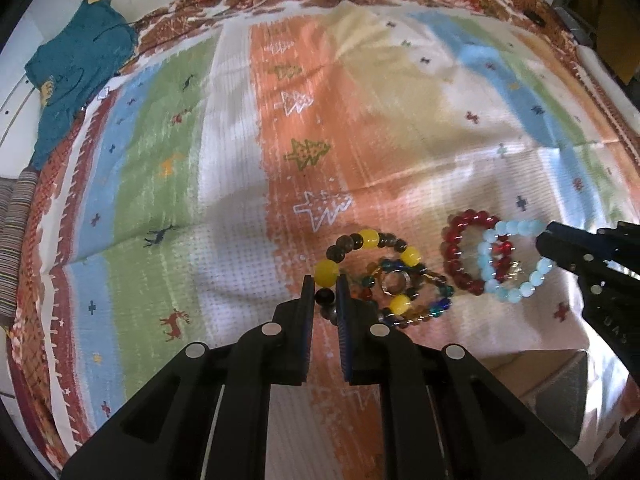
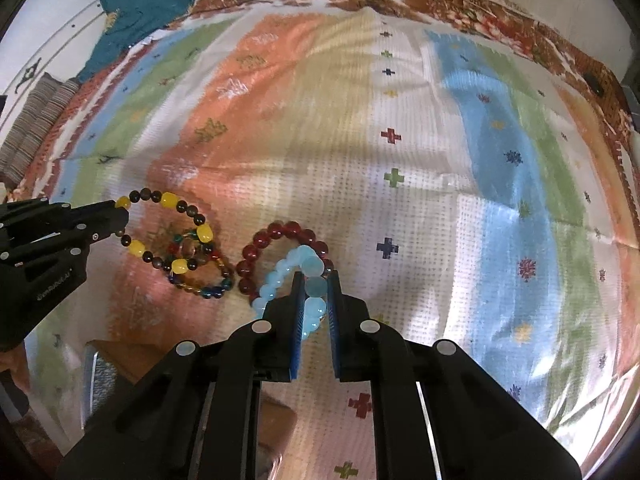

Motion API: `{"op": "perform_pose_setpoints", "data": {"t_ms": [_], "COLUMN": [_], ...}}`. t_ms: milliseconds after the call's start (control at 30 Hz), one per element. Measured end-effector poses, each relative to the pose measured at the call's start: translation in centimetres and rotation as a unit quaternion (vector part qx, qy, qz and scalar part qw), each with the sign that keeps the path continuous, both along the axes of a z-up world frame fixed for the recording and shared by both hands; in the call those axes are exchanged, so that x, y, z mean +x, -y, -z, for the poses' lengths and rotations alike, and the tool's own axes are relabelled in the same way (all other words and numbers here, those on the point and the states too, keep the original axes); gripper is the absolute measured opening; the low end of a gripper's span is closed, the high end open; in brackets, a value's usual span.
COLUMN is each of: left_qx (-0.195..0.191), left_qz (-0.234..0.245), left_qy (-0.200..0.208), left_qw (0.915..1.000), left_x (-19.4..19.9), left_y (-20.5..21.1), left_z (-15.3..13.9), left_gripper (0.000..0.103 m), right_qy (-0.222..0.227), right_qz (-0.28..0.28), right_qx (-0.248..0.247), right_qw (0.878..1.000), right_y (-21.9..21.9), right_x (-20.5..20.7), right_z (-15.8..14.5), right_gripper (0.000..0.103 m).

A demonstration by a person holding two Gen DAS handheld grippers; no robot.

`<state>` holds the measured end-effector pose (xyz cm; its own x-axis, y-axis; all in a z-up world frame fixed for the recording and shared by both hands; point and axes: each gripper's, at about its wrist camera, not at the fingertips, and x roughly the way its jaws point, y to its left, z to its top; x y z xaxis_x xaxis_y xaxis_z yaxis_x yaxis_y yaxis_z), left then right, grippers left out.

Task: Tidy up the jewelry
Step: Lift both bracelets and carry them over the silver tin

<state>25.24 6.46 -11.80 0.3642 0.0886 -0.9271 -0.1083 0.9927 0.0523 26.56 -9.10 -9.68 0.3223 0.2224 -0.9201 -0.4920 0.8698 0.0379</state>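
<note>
My left gripper point(image 1: 325, 283) is shut on the yellow-and-brown bead bracelet point(image 1: 368, 240), pinching its beads at the near left of the loop. That bracelet point(image 2: 168, 200) lies over a multicoloured bead bracelet point(image 1: 436, 304) with a metal ring point(image 1: 394, 282) inside it. My right gripper point(image 2: 314, 280) is shut on the pale blue bead bracelet point(image 2: 310, 264), which rests partly across a dark red bead bracelet point(image 2: 276, 232). In the left wrist view the right gripper point(image 1: 540, 240) holds the pale blue bracelet point(image 1: 504, 292) at its right side, beside the red bracelet point(image 1: 456, 252).
Everything lies on a striped patterned cloth point(image 1: 224, 160) spread over a bed. A teal garment point(image 1: 76, 68) lies at the far left corner. A brown box point(image 2: 120, 364) sits near the front edge, below the bracelets. A striped fabric point(image 2: 36, 132) is at the left.
</note>
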Motion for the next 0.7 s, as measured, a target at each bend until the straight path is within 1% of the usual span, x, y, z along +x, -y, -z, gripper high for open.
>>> {"op": "perform_pose_setpoints", "data": {"t_ms": [300,467,700], "left_qx": [-0.018,-0.026,-0.038], "left_qz": [0.004,0.005,0.008], "left_qy": [0.030,0.044,0.063], "left_qw": [0.9994,0.9987,0.9973], "left_x": [-1.2,-1.9,-2.9], "left_y": [0.8,1.1,1.6], "left_z": [-2.7,-4.1,-6.0], "left_gripper": [0.010,0.010,0.010], "right_qy": [0.029,0.032,0.043], "right_qz": [0.002,0.011,0.010], "right_qx": [0.021,0.019,0.036], "right_qw": [0.999,0.999,0.998], "right_y": [0.5,1.1,1.5], "right_x": [-1.3,-1.5,-2.3], "right_z": [-2.8,-3.2,-4.6], "right_gripper": [0.012,0.012,0.012]}}
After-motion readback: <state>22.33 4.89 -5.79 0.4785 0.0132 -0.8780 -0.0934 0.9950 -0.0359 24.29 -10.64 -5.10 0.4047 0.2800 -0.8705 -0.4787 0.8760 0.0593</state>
